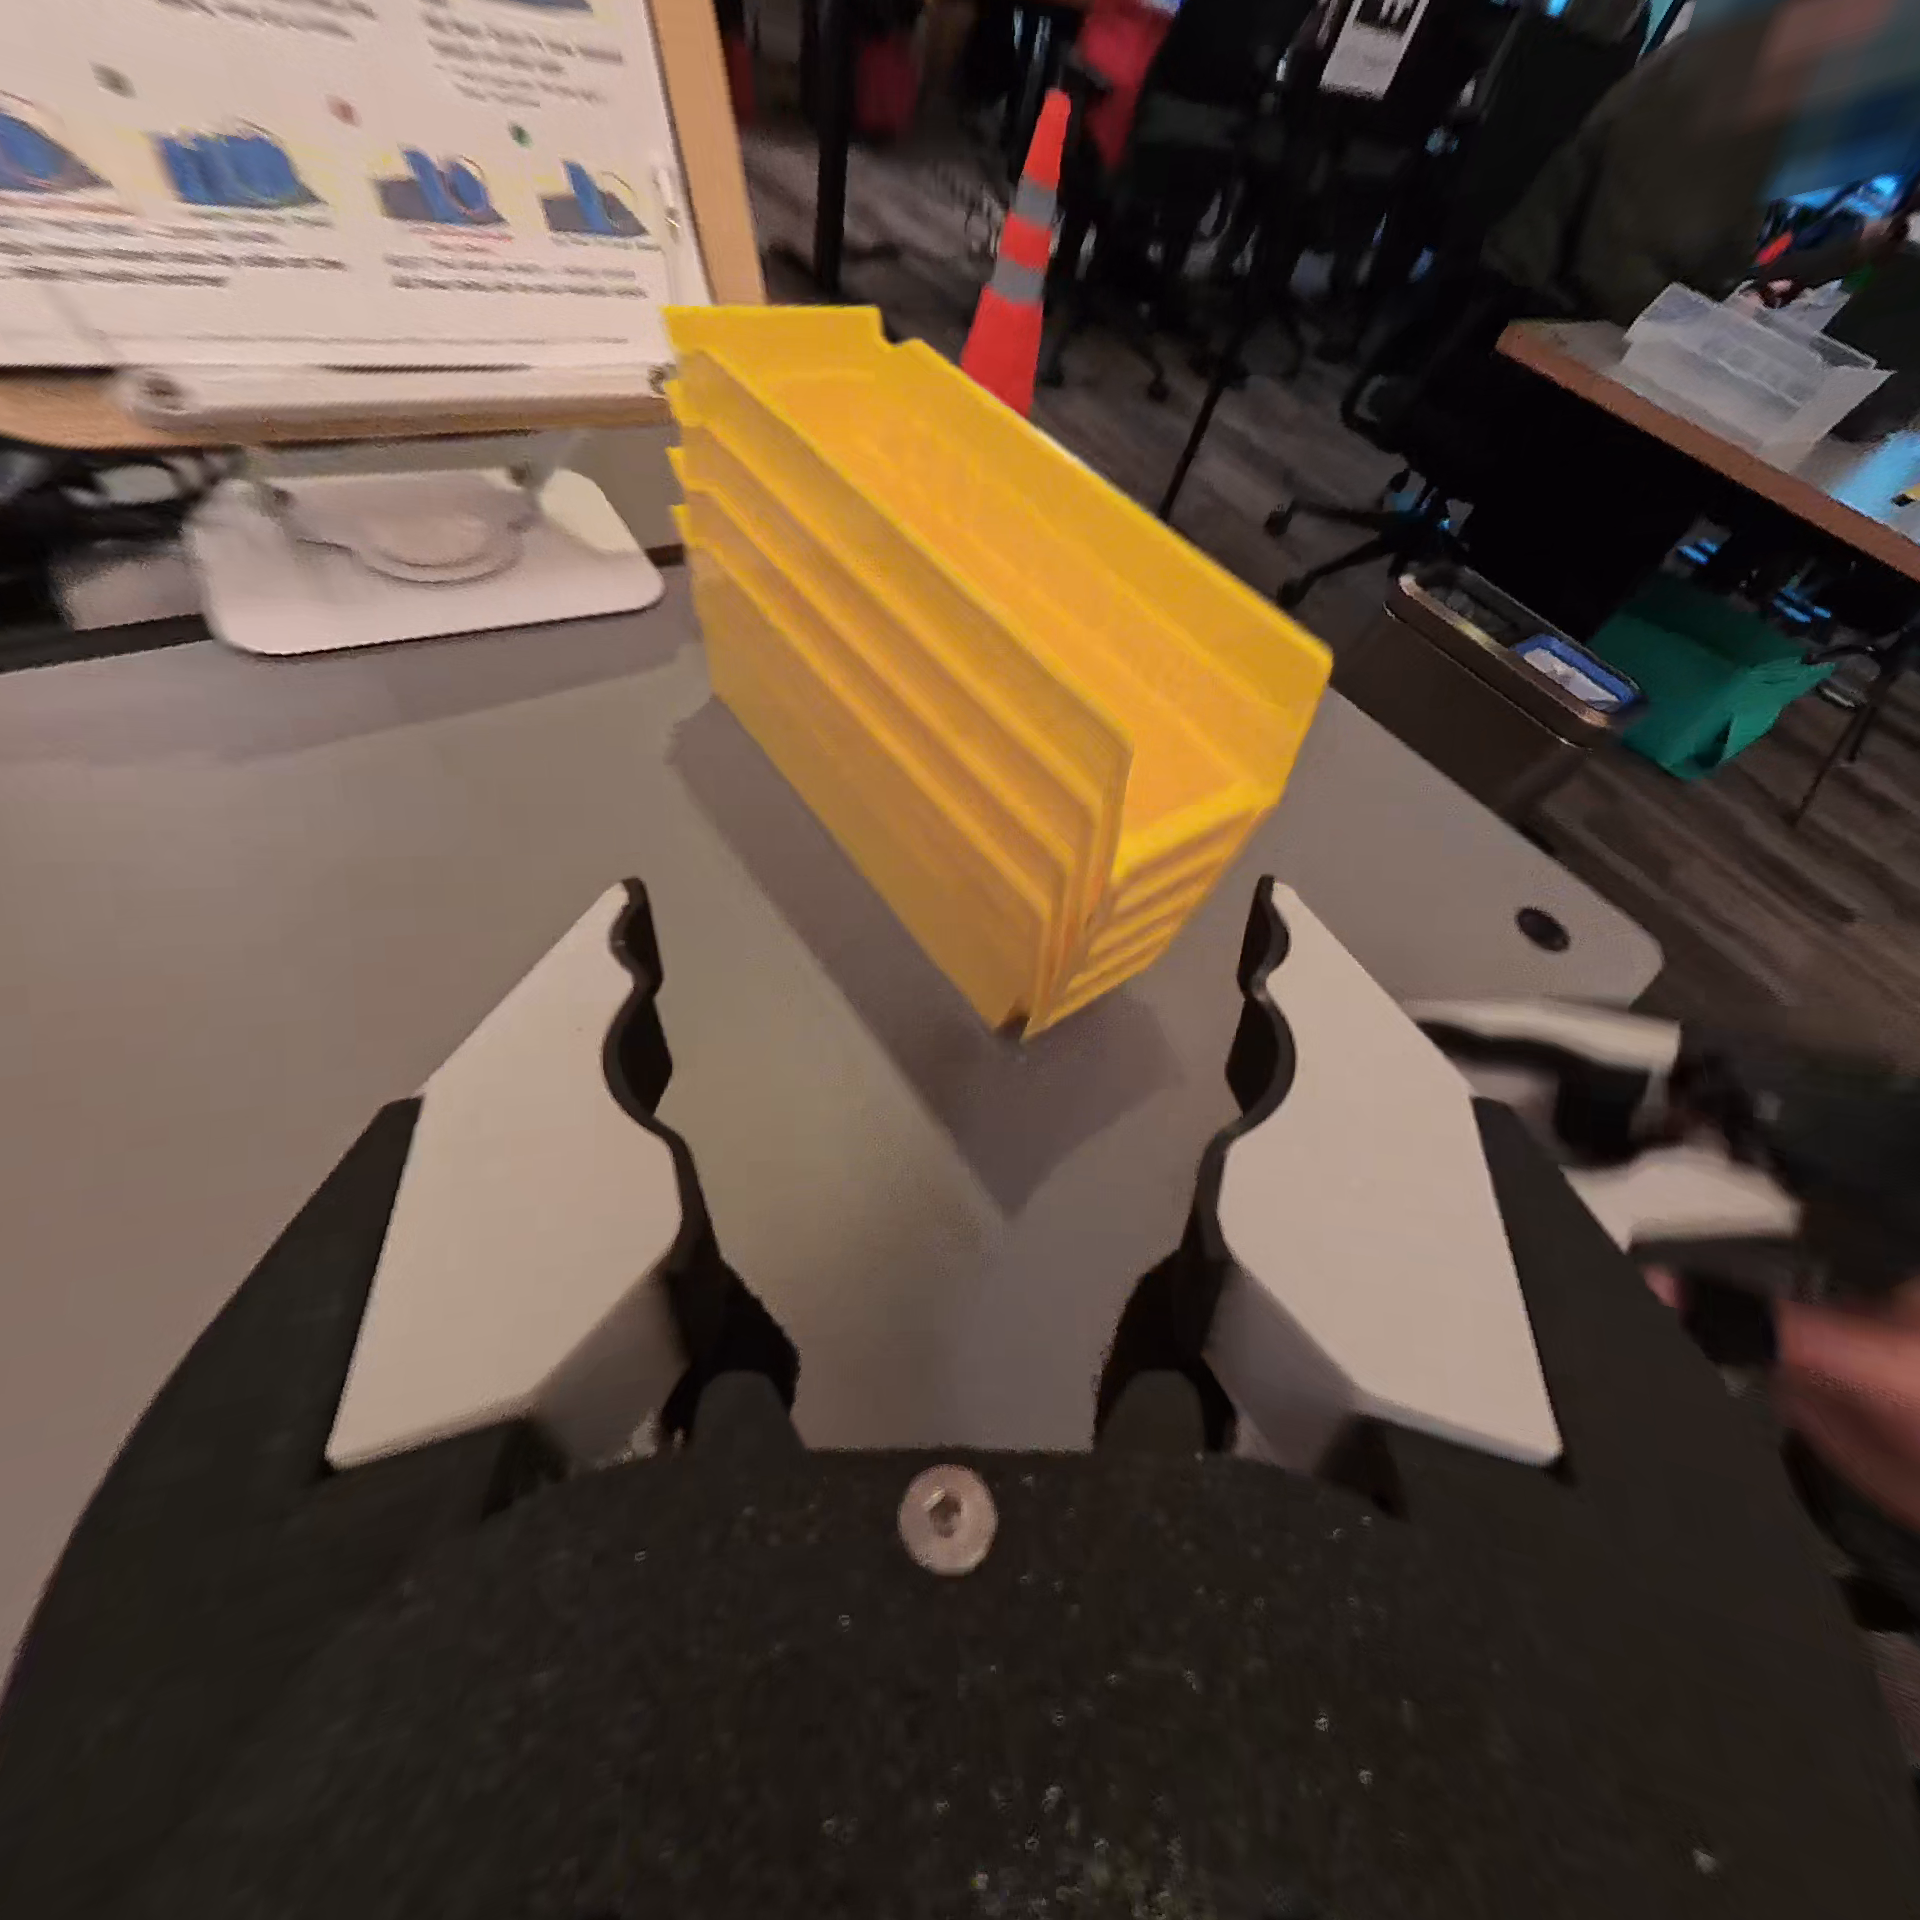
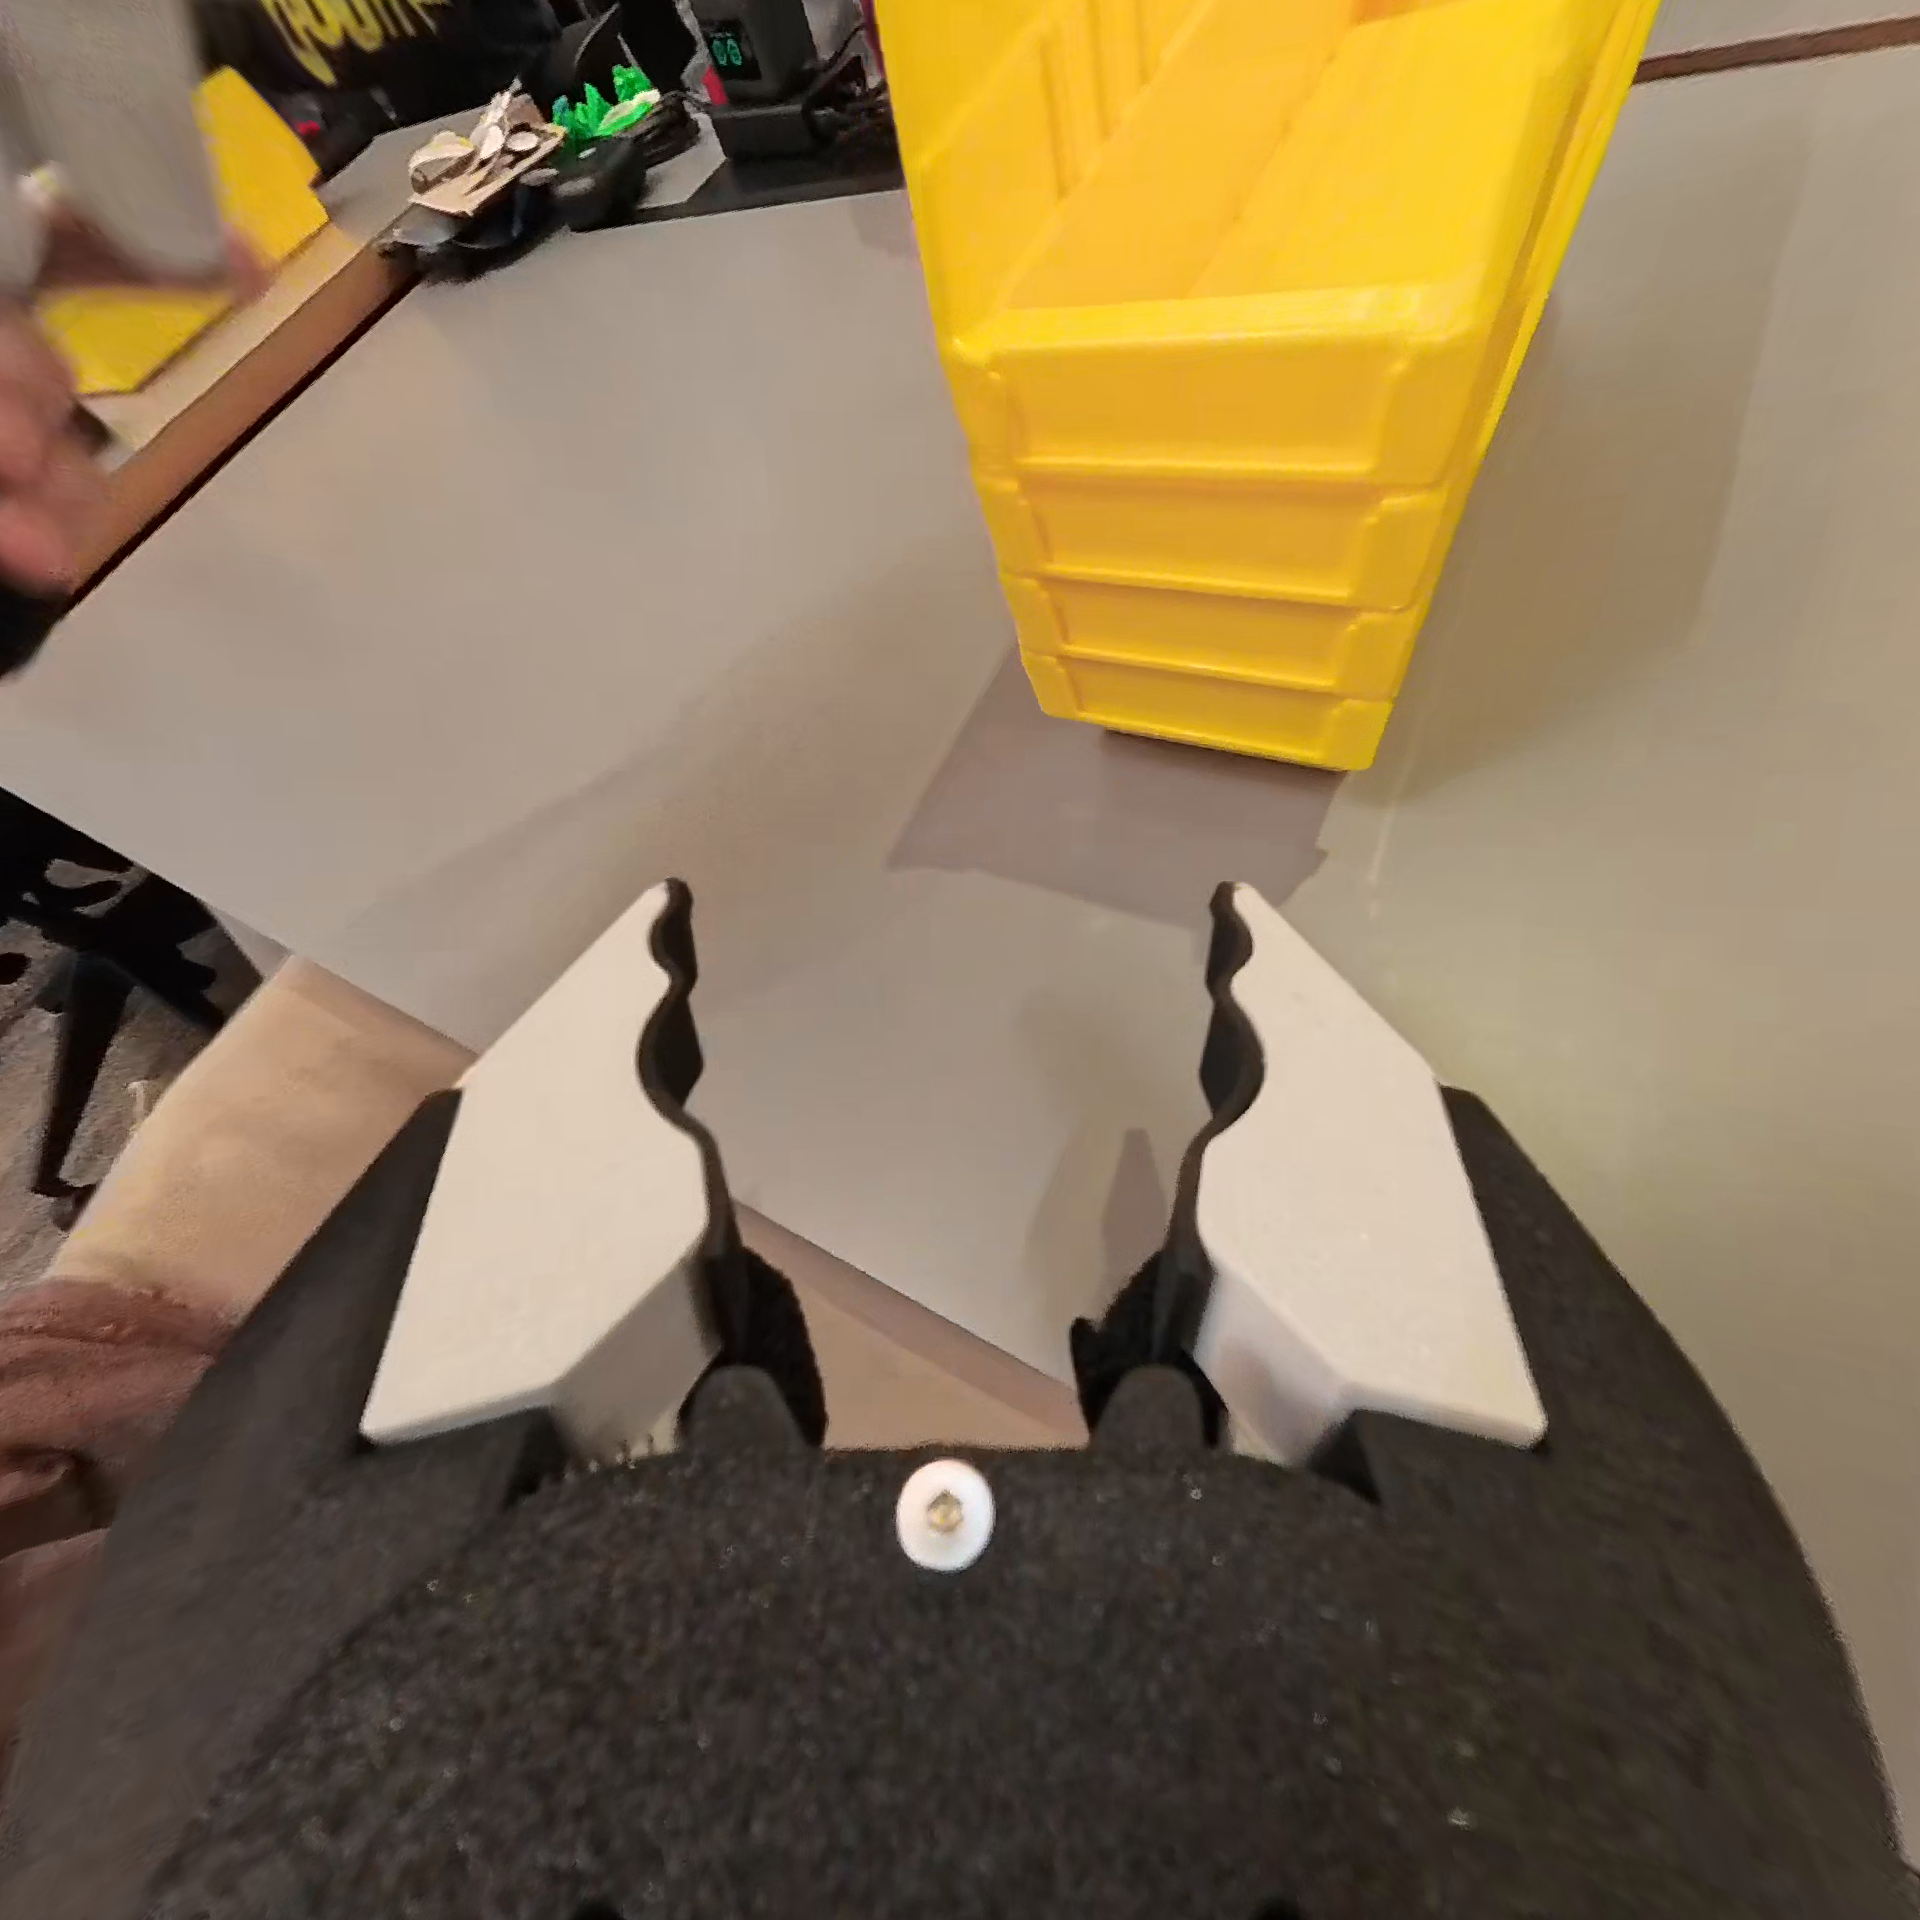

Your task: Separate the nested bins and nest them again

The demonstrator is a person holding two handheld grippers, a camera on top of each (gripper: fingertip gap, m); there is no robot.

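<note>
The yellow bins (image 1: 966,644) sit nested in one stack on the smooth grey desk (image 1: 312,935). They are hard, shiny plastic, long and narrow, with tall straight side walls and a low open front. From the right wrist view the bins (image 2: 1226,416) show four stepped front lips, one above the other; there may be more, but the top runs out of the picture.

The left gripper (image 1: 945,935) hangs just in front of the stack's near corner, not touching it. Its white fingers (image 1: 540,1195) have wavy black inner edges, stand wide apart and hold nothing. The right gripper (image 2: 948,935) is also near the stack, facing its front, with the white fingers (image 2: 582,1195) spread apart and empty too. Both have rough black bodies.

Behind the stack an orange cone (image 1: 1023,249) stands on the floor, and a white picture board (image 1: 332,177) leans beside it.
</note>
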